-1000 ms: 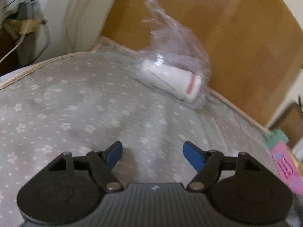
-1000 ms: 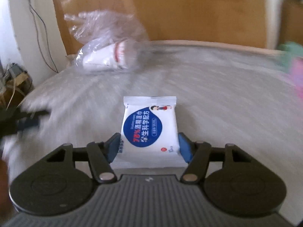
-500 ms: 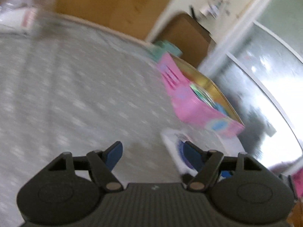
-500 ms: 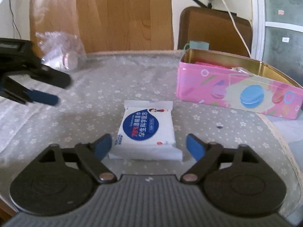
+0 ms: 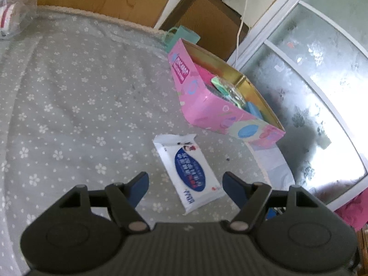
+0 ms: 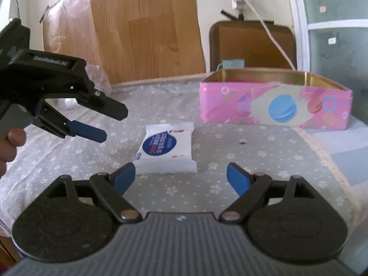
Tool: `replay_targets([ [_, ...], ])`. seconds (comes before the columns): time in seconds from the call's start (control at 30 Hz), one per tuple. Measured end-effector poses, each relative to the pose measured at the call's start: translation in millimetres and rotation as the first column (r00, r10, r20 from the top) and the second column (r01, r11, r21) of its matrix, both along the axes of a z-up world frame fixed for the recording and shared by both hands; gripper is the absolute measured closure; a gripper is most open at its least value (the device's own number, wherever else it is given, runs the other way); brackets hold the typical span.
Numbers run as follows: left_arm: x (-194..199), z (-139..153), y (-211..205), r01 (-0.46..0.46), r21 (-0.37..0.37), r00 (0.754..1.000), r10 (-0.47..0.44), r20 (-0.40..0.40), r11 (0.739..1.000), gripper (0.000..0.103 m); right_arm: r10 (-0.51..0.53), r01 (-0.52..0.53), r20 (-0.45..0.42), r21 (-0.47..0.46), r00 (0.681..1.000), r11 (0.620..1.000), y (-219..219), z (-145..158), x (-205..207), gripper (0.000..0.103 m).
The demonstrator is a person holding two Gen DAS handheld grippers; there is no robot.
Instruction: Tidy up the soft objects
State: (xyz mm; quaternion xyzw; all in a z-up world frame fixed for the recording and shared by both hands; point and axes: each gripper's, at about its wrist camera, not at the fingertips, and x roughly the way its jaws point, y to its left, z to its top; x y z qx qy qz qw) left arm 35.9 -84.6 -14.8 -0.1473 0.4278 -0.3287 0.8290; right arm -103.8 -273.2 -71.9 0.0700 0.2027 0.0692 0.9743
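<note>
The right gripper (image 6: 180, 176) has let go of the wipes packet (image 6: 166, 153) and pulled back, its jaws now spread wide with nothing held. The packet lies flat on the bed (image 5: 69, 105), near the pink tin (image 5: 220, 112) but not in it. The left gripper (image 5: 185, 185), swung over from the plastic bag (image 5: 13, 11), hovers open and empty above the packet (a handover, probably).

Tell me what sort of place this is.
Probably a bedroom at home: a bed with a flowered grey sheet, a wooden headboard against the wall, and a frosted glass door beside it. A pink tin and a pack of wipes lie on the sheet.
</note>
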Motion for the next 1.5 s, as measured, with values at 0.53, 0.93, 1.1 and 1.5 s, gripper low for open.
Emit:
replay_targets([
  [0.53,4,-23,-52,0.037,0.111,0.998,-0.042,0.043,0.993,0.037,0.139,-0.141,-0.048,-0.033,0.989,0.989,14,-10,57,0.067],
  [0.93,14,91,-107,0.101,0.100,0.922,-0.131,0.365,0.990,0.037,0.034,-0.059,0.174,0.139,0.984,0.989,-62,67,81,0.076],
  [1.1,26,74,-118,0.128,0.103,0.942,-0.153,0.298,0.986,0.036,0.052,-0.079,0.135,0.201,0.989,0.976,-67,45,71,0.076],
  [1.5,0,36,-77,0.188,0.031,0.959,-0.190,0.210,0.982,0.037,0.113,-0.115,0.111,0.011,0.987,0.993,-26,17,39,0.075],
])
